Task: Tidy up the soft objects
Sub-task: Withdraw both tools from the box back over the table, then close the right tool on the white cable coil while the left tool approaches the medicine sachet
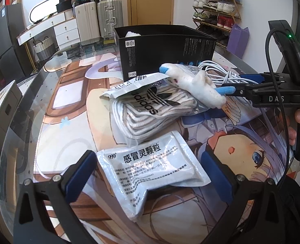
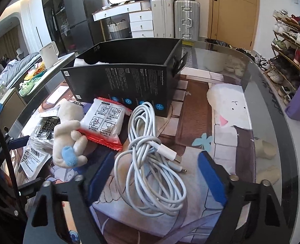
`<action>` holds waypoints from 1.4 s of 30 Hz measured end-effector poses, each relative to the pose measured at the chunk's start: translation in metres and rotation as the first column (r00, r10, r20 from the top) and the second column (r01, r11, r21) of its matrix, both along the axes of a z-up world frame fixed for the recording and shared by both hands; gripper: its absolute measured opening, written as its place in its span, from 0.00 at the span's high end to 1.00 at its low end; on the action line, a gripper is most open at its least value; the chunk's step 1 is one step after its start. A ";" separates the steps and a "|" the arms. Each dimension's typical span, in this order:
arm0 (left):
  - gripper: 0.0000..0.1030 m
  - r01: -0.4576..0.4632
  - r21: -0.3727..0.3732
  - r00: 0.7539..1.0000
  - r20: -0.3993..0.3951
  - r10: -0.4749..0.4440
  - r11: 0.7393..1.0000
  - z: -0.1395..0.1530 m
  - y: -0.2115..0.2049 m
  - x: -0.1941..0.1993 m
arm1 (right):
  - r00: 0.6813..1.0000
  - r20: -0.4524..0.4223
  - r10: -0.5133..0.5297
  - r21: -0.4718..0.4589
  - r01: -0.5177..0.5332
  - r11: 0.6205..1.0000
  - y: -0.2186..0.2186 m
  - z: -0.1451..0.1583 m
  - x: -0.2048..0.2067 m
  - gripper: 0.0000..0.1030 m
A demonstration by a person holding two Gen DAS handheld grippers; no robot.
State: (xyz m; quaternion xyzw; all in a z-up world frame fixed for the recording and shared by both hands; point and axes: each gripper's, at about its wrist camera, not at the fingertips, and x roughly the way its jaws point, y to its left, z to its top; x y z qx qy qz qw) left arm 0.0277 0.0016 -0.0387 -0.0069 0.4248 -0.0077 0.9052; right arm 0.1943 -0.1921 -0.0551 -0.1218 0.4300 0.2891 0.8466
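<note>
Black box (image 2: 121,79), white cable (image 2: 150,162), cream plush (image 2: 68,128) showing blue tips, red-edged white packet (image 2: 103,124), white-striped socks (image 1: 150,111), bench (image 1: 241,146) wearing anime print.

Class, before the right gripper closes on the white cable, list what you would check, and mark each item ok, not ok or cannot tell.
1. Cable lies between the right gripper fingers: ok.
2. Pads not yet pressing the cable: ok.
3. Plush toy outside the fingers: ok.
4. Black box open on top: ok.
5. Room left inside the box: cannot tell.
6. Left gripper open, over the white sachet: ok.
</note>
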 end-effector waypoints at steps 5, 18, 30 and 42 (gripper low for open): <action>0.00 0.000 0.000 1.000 0.000 0.000 1.000 0.000 0.000 0.000 | 1.000 0.000 0.019 0.001 -0.019 1.000 0.005 0.000 0.001 0.29; 0.00 0.001 0.000 1.000 0.001 -0.001 1.000 0.000 0.000 0.000 | 0.998 0.002 0.064 0.018 -0.065 0.998 0.007 0.000 -0.009 0.48; 0.00 0.001 0.000 1.000 0.002 -0.001 1.000 0.000 0.000 0.000 | 0.999 -0.020 0.030 0.064 -0.029 0.998 -0.022 0.005 -0.024 0.51; 0.00 -0.020 0.001 1.000 0.005 0.020 1.000 0.002 0.001 -0.007 | 0.999 -0.036 0.025 0.072 -0.023 0.997 -0.039 0.006 -0.057 0.45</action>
